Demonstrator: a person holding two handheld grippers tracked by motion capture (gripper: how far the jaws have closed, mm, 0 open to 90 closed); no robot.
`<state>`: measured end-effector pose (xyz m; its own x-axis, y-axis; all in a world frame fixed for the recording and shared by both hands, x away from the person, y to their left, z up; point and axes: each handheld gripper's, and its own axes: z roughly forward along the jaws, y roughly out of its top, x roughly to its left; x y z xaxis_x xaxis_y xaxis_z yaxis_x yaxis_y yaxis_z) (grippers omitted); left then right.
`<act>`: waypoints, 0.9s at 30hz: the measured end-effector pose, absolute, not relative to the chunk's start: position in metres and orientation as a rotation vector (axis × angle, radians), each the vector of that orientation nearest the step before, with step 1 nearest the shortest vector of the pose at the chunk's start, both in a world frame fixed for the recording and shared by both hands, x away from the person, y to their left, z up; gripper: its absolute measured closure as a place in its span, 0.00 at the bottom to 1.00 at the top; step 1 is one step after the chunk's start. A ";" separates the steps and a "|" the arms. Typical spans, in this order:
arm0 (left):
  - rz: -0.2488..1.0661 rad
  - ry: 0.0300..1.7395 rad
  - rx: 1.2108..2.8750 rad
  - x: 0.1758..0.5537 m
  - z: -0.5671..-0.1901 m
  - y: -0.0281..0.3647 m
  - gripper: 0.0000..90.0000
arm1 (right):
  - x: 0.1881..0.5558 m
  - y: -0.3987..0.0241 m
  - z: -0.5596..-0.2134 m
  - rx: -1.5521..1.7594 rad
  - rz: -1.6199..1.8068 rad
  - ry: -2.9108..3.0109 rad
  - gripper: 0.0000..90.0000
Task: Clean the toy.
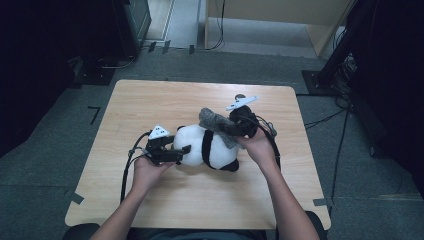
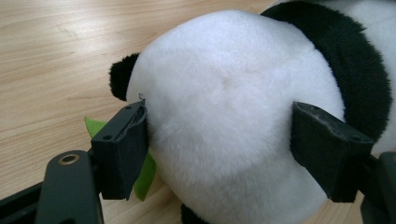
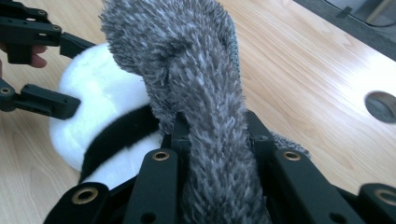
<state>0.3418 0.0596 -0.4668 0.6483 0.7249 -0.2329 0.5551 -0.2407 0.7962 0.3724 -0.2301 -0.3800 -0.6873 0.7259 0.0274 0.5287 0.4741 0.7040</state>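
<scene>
A person sits at a light wooden table [image 1: 150,100], forearms reaching in from the near edge, a two-jaw gripper in each hand. Nearest, the left gripper [image 1: 170,150] is clamped across the round white head of a plush panda [image 1: 207,147]. In the left gripper view its two black pads press into the fur on either side of the head [image 2: 224,116], denting it slightly, so this gripper holds the panda. The toy lies on its side near the middle of the table. Its fur is short and soft: a white head with a small black ear [image 2: 122,77], a broad black band across the shoulders, then a white body with black limbs at the underside. A bright green leaf-shaped piece [image 2: 144,175] pokes out beneath the head, against the table.

A little farther off, the right gripper [image 1: 235,127] is closed tightly on a shaggy grey scarf [image 1: 215,122]. In the right gripper view, the scarf [image 3: 205,116] runs as a thick fuzzy strip up between the jaws and folds over in a bunched loop above the panda's black band. It has a speckled dark grey and pale pile.

Beyond the hands, a small round hole [image 3: 381,106] shows in the tabletop near the far edge. Past the table lie grey carpet and trailing cables.
</scene>
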 end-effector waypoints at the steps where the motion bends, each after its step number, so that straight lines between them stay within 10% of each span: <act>1: 0.221 1.005 1.922 0.342 -0.467 0.060 0.25 | 0.372 -0.234 -0.380 1.081 1.026 2.443 0.80; 15: 0.188 0.986 1.886 0.344 -0.468 0.063 0.25 | 0.363 -0.260 -0.377 1.154 1.048 2.380 0.81; 27: 0.192 0.985 1.877 0.343 -0.468 0.062 0.25 | 0.341 -0.185 -0.366 0.869 1.078 2.499 0.81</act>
